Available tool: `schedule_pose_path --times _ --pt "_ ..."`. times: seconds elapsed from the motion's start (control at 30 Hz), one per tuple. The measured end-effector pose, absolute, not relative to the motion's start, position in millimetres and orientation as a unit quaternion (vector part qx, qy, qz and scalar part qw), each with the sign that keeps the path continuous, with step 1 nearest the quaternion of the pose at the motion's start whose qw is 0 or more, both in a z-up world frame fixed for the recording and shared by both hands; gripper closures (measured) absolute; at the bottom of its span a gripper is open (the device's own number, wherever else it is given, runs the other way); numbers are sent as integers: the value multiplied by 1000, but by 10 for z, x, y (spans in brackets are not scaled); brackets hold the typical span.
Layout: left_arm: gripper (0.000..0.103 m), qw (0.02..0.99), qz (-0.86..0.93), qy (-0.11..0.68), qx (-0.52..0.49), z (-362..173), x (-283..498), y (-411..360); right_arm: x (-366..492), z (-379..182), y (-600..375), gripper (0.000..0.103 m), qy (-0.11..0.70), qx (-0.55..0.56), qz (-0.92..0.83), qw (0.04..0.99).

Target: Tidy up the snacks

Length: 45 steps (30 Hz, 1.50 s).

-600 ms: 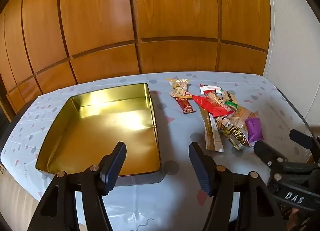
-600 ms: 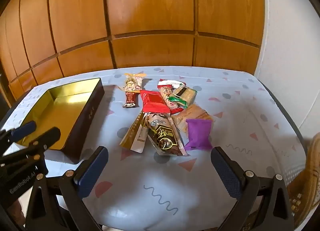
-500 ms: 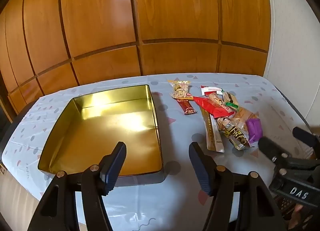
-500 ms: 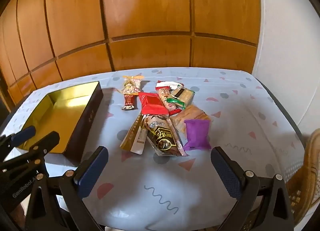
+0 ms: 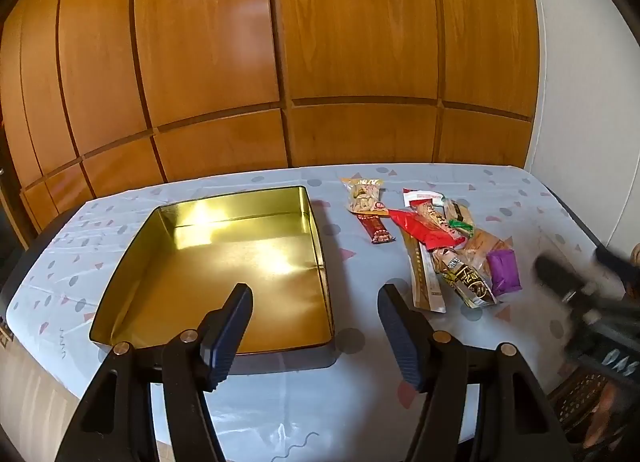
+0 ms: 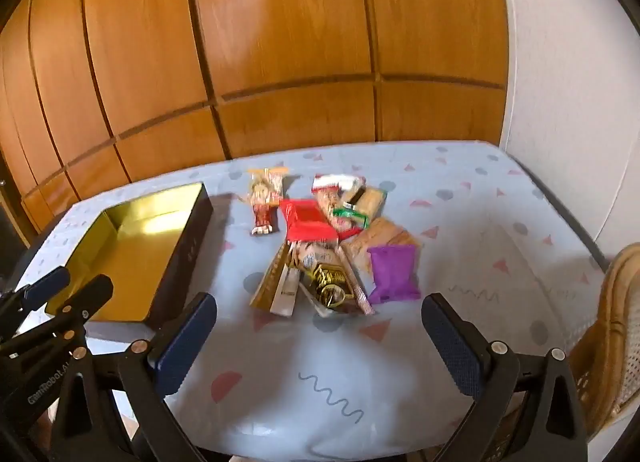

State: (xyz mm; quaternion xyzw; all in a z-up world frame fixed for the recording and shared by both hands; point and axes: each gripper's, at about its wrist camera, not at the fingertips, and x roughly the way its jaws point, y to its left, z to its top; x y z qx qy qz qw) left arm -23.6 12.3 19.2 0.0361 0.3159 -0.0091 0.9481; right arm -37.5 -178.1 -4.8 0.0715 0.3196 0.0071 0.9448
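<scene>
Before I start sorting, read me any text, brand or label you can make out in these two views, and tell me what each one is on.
"GenRobot.AI", last letters partly cut off: white lettering on the left gripper body, seen in the right wrist view.
"DAS": blurred white letters on the right gripper body, seen in the left wrist view.
Snack wrappers: printing too small or blurred to read.
Gold tin: marks on its dark side wall illegible.

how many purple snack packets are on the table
1. The purple packet lies at the near right edge of the snack pile, beside the dark gold-printed wrapper. Others could be hidden under the pile.
</scene>
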Motion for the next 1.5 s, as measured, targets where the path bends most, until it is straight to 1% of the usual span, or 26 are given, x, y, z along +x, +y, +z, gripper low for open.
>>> schedule_pose_path --times 0.13,0.2,0.27,0.37,0.5,1.5 --pt "37 950 -10 310 32 221 -274 126 -620 200 -1733 0 231 30 -19 972" --pt "37 951 -12 308 31 243 -285 117 -678 281 -1727 0 207 23 -25 978" --pt "37 952 -14 303 32 269 -307 111 -674 267 -1748 0 217 29 -18 976" --pt "37 954 -15 299 34 289 -329 103 -585 206 -1785 0 261 43 -11 964" --pt "37 953 -19 300 30 272 -305 90 -558 119 -1778 0 280 42 -3 959" --pt "37 936 -41 347 42 -7 -70 -30 -393 -230 -1903 0 304 37 -24 952"
